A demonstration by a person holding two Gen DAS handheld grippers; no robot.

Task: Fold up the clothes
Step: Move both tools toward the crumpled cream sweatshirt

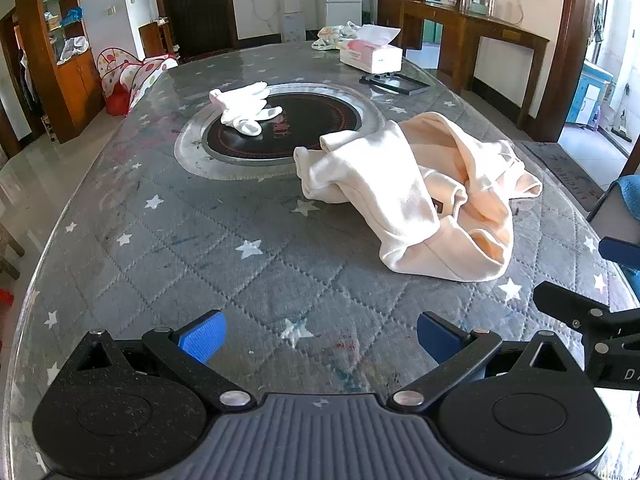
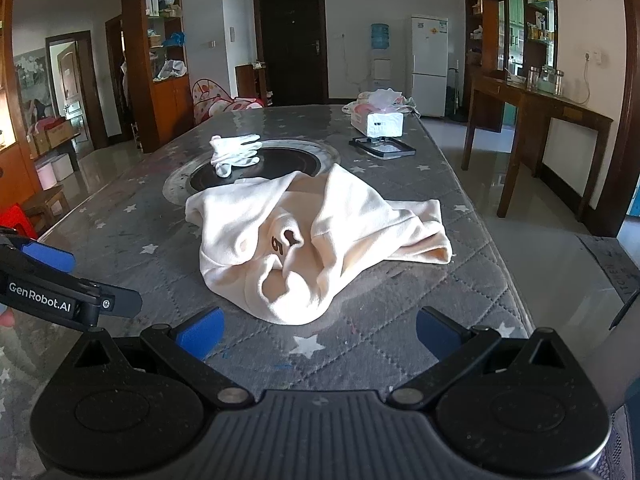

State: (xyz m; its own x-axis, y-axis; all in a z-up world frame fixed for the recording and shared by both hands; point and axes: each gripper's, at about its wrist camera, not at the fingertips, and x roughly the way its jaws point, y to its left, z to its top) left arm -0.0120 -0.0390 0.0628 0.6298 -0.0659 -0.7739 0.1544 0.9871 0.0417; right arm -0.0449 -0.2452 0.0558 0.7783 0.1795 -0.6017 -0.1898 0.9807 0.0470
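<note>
**Cream garment crumpled, both tongs empty**

Crumpled cream fabric garment (image 2: 316,240) lies mid-counter on grey star-print quilted counter (image 1: 200,240), near edge of round black inset hotplate (image 1: 304,120). Left tongs (image 1: 320,336) and right tongs (image 2: 320,332) both spread wide, holding nothing, short of garment.

Black linkages; blue fingers (image 1: 202,337); "GenRobot.AI" marking

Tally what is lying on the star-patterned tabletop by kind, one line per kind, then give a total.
Crumpled cream fabric garment: 1
White cloth gloves, bunched in a heap, number in the heap unclear: counted as 1
White and pink cardboard tissue box: 1
Flat black rectangular frame: 1
Light patterned cloth bundle behind the tissue box: 1
Total: 5
</note>
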